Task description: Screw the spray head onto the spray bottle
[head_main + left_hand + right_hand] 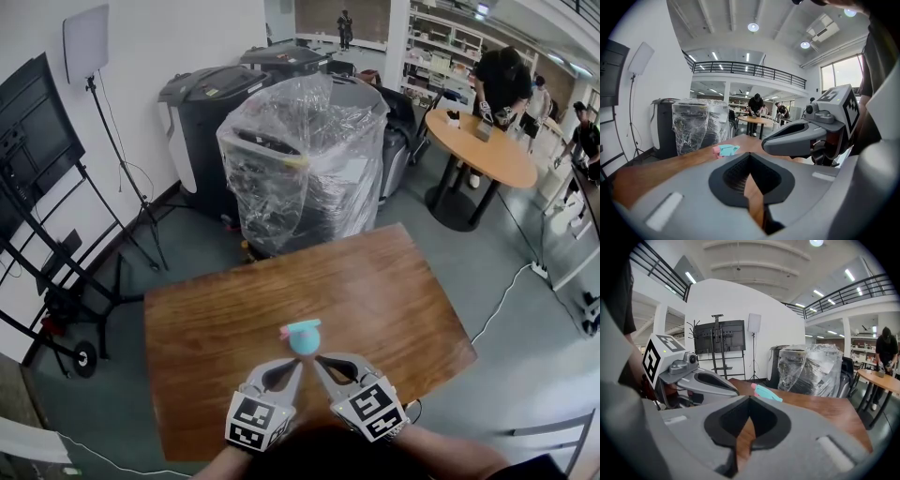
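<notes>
Two closures noted: left gripper [292,367] jaws pressed together, nothing between; right gripper [324,367] likewise, empty; teal spray head [303,336], pink nozzle, just beyond both tips over wooden table [211,319]; its underside hidden.

Table [216,328]: varnished wood, smooth sheen. Spray head [303,336]: smooth turquoise plastic. Wrapped machine [300,159], upper centre: crinkled glossy film.
</notes>
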Action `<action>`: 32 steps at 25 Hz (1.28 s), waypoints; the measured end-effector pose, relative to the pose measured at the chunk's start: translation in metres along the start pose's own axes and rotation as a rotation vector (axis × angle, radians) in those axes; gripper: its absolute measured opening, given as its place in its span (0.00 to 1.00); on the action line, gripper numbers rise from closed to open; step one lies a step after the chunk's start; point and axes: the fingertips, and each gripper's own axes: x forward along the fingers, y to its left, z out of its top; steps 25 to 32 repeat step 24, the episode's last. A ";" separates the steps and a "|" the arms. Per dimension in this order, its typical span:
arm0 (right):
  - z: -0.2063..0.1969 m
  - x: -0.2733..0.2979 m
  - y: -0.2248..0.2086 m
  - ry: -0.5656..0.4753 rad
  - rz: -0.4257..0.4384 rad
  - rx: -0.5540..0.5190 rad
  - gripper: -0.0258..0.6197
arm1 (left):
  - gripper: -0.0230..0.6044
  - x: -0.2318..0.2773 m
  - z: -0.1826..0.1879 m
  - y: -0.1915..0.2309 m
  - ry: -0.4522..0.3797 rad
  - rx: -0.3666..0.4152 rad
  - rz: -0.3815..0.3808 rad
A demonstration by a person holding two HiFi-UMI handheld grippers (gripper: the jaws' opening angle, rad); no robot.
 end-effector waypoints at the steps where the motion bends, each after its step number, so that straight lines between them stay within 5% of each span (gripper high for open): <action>1: 0.000 0.000 0.001 0.002 0.002 0.001 0.03 | 0.06 0.001 0.000 -0.001 0.000 0.002 -0.002; 32: -0.002 -0.001 -0.001 0.019 -0.001 0.005 0.03 | 0.06 0.002 -0.004 -0.001 0.018 0.026 0.009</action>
